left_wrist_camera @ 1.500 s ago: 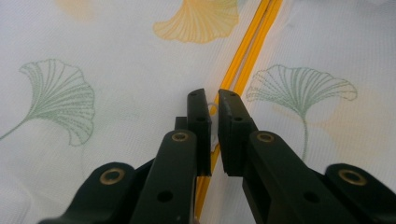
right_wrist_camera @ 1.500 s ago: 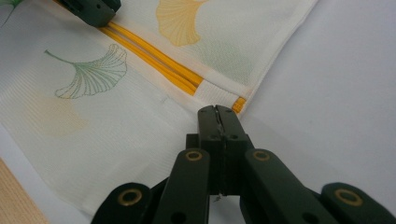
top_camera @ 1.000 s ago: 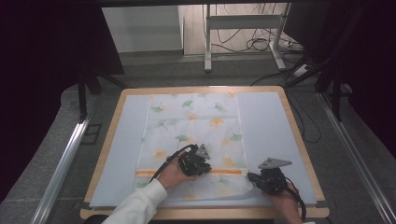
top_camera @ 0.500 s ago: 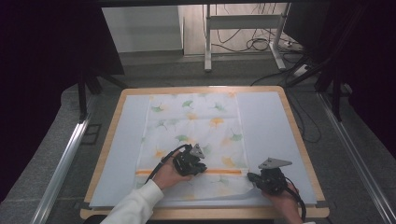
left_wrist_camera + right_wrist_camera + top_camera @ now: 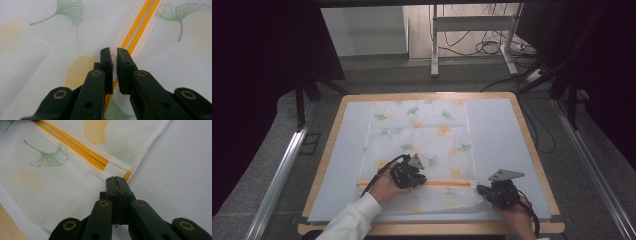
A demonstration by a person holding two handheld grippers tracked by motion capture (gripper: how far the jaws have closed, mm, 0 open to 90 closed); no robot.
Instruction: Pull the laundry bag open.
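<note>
I see the cloth [image 5: 419,137] lying flat on the pale mat [image 5: 499,135] that covers the tabletop, reaching from the far edge almost to the near edge, its orange stripe [image 5: 447,183] running side to side close to the near edge. My left gripper [image 5: 113,58] sits over the stripe near the middle, jaws a narrow gap apart with the stripe running under them; I cannot tell whether any fabric is caught between them. My right gripper [image 5: 116,182] is at the cloth's right edge near the stripe's end, jaws pressed together on the edge of the cloth. In the high view both hands hide the fabric under them.
</note>
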